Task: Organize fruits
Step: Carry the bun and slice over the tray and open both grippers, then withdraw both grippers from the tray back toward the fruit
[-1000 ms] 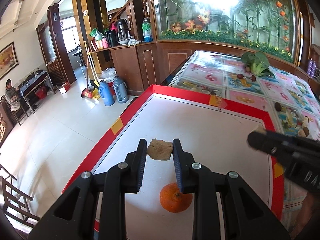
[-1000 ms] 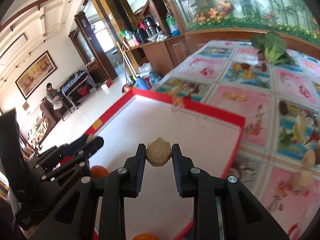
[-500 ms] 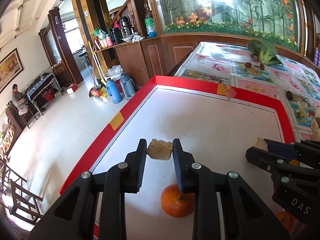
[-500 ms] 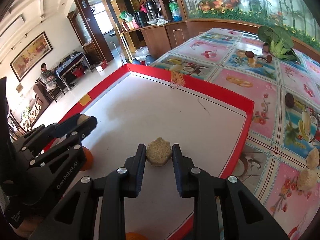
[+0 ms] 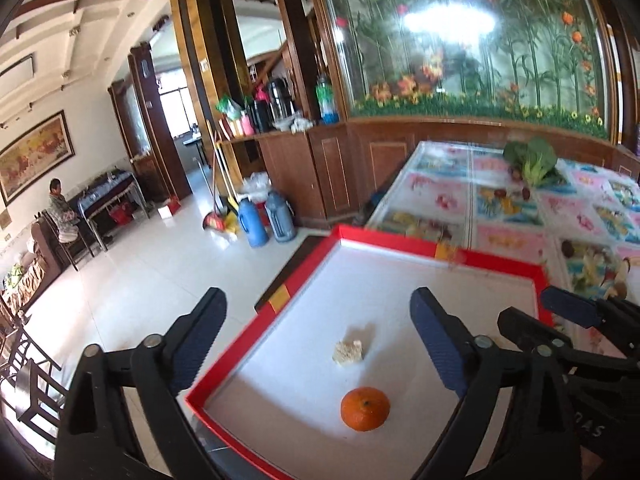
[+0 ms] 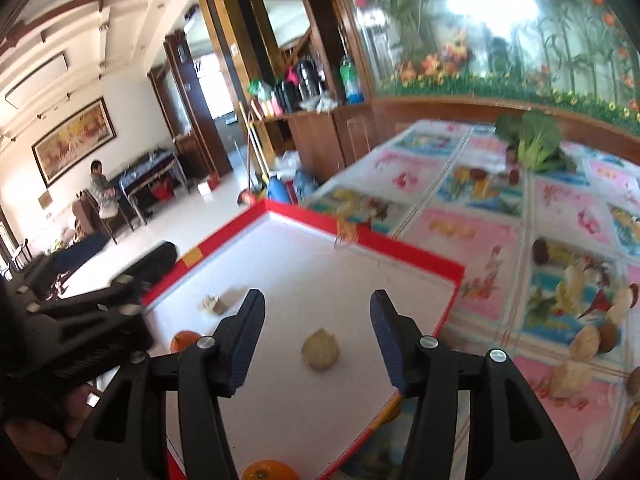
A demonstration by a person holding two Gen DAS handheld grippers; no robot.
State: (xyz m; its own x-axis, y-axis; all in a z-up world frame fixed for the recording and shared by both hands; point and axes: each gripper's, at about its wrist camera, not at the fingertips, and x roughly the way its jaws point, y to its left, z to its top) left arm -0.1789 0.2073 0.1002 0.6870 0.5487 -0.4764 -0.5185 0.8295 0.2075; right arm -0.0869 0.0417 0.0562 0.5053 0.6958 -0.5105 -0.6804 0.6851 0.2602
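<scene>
Red-rimmed tray (image 5: 440, 245) is holding two beige lumps (image 5: 349, 351) and an orange (image 5: 365, 408); I'm keeping both the left claw (image 5: 316, 344) and right claw (image 6: 316, 340) spread, empty. More fruit is waiting on the worktop (image 6: 480, 240) at three o'clock.

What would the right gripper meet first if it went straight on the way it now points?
Probably the round tan lump lying on the white tray, straight ahead between the open fingers of the right gripper; depth is hard to judge.
</scene>
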